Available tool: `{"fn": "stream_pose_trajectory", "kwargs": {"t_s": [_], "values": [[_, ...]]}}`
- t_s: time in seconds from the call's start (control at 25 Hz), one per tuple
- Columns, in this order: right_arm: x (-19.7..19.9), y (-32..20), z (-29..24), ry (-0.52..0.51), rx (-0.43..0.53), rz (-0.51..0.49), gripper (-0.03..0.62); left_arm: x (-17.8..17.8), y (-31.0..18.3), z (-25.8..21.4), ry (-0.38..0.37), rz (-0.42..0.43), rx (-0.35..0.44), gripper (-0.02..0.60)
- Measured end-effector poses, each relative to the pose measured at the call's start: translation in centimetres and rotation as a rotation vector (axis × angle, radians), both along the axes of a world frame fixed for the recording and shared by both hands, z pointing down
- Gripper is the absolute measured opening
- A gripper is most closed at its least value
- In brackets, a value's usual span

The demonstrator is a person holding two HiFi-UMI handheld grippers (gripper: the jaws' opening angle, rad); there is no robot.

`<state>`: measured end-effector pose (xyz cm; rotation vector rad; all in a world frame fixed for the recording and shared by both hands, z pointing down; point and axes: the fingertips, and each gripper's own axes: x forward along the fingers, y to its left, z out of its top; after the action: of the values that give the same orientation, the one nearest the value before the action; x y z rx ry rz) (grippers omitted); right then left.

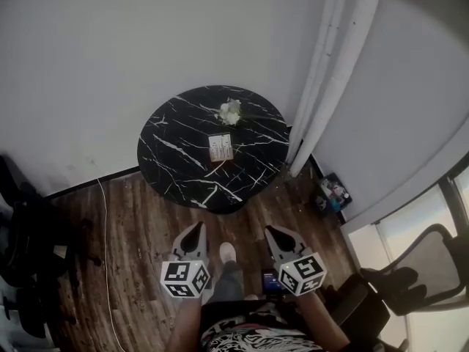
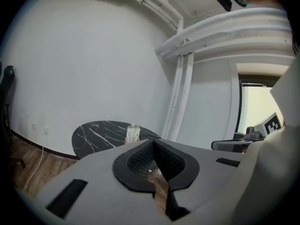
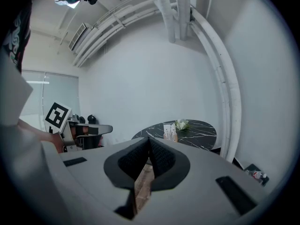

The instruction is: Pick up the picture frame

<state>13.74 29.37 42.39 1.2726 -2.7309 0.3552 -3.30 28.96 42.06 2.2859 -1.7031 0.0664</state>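
While both tools hang low over the wooden floor (image 1: 139, 218), well short of the round black marble surface (image 1: 172, 149), nothing is gripped. The left gripper (image 1: 196, 230) has its fingers pressed fully together and empty. The picture frame (image 1: 220, 147) stands near the surface's middle, just in front of the white flower bunch (image 1: 230, 112). The right gripper (image 1: 274, 232) likewise has its fingers closed on nothing. I judge the risk to be arriving with the fingers shut, which would shove the light frame over or into the flowers; a reach on the right could also snag the curtain (image 1: 322, 86)

hand-held grippers, left (image 1: 198, 228) and right (image 1: 272, 230), closed
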Motion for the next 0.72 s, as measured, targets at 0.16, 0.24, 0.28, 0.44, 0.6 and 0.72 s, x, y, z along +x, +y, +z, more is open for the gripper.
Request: {"fn": "stream_pose_trajectory", "kwargs": {"t_s": [0.16, 0.24, 0.28, 0.44, 0.6, 0.72], "values": [[-0.5, -4.2, 0.9, 0.013, -0.025, 0.000, 0.018, -0.2, -4.7, 0.3, -0.002, 0.007, -0.003, 0.014], [-1.0, -6.5, 1.3, 0.019, -0.042, 0.002, 0.018, -0.4, -7.3, 0.9, 0.012, 0.010, -0.020, 0.014], [-1.3, -7.7, 1.3, 0.023, -0.048, 0.001, 0.017, -0.4, -8.6, 1.1, 0.016, 0.016, -0.029, 0.014], [-2.4, -11.9, 1.2, 0.037, -0.056, 0.008, 0.017, -0.3, -13.7, 1.1, -0.005, 0.054, -0.039, 0.014], [-3.1, -16.2, 1.9, 0.052, -0.080, 0.024, 0.017, -0.7, -17.7, 1.2, -0.047, 0.078, -0.046, 0.014], [-4.0, -18.8, 2.2, 0.050, -0.097, 0.029, 0.017, -1.9, -20.1, 1.6, -0.053, 0.076, -0.060, 0.014]]}}
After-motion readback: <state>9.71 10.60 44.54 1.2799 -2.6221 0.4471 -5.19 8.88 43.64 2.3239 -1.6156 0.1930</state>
